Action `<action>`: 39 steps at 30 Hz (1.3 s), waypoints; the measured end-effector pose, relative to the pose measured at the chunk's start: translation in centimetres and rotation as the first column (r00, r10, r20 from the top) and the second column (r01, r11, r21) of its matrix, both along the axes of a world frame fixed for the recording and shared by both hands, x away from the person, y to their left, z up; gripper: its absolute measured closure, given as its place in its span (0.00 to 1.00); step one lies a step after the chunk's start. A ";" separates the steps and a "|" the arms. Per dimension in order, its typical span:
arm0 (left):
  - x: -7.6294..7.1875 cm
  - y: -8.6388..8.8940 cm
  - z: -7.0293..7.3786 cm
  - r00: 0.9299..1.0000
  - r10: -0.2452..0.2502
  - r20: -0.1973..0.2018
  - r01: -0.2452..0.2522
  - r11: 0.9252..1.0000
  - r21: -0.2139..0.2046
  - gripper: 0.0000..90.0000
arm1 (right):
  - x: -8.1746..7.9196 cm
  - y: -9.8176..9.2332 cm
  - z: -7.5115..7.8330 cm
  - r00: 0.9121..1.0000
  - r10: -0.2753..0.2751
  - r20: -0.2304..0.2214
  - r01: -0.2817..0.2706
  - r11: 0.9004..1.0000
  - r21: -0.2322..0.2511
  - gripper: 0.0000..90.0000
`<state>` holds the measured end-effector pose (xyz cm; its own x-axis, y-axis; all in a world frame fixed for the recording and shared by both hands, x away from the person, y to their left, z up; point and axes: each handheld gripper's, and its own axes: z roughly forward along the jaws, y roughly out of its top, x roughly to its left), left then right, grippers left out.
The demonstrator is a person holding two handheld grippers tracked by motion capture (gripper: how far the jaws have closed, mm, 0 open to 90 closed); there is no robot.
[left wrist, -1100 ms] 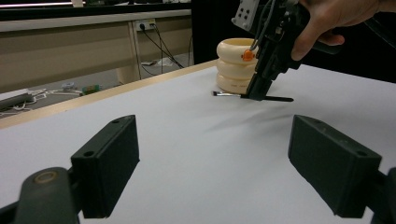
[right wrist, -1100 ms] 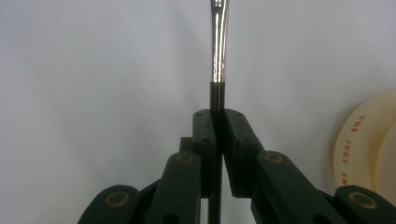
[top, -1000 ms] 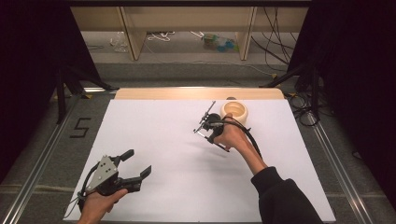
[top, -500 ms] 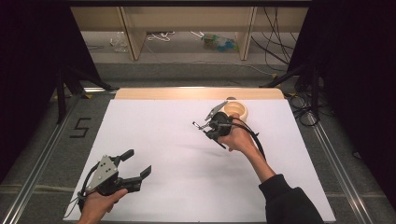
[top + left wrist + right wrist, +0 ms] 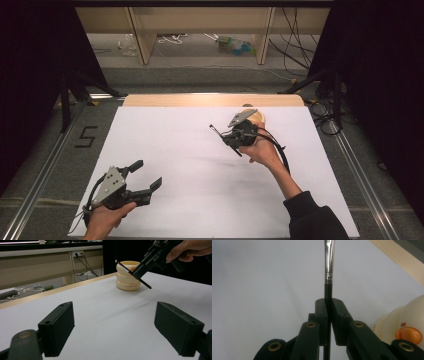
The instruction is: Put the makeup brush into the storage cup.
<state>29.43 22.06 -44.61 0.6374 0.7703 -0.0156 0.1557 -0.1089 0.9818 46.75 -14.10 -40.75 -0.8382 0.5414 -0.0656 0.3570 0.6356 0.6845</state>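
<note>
Table (image 5: 200, 180): white sheet over wood; bare wooden strip (image 5: 210, 100) along far edge. Cream ribbed pot (image 5: 128, 277) stands on sheet, far right, near that strip.

Thin paintbrush (image 5: 329, 270) with black handle, silver ferrule and pale bristle tip, clamped between the closed jaws of the right gripper (image 5: 328, 312), sticking out straight ahead beyond them, lifted clear above the white table, close beside the cream ridged pot (image 5: 128, 275).
</note>
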 end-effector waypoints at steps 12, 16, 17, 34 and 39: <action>0.0 0.1 0.2 1.000 0.003 0.013 -0.003 1.000 0.009 0.18 | 0.3 -1.2 1.1 0.999 -0.023 0.044 0.019 0.995 0.094 0.93; -0.1 0.1 0.2 1.000 0.007 0.013 -0.007 1.000 0.004 0.18 | 0.4 -1.5 1.5 0.997 -0.027 0.067 0.018 0.992 0.128 0.93; -0.1 0.1 0.2 1.000 0.008 0.013 -0.008 1.000 0.004 0.18 | 0.4 -1.5 1.5 0.996 -0.039 0.076 0.029 0.990 0.138 0.93; -0.1 0.1 0.2 1.000 0.008 0.010 -0.008 1.000 0.006 0.18 | 0.8 -2.8 2.3 0.990 -0.063 0.129 0.034 0.976 0.214 0.93; -0.1 0.1 0.2 1.000 0.005 0.013 -0.005 1.000 0.006 0.18 | 0.9 -3.2 2.5 0.986 -0.087 0.143 0.049 0.967 0.252 0.93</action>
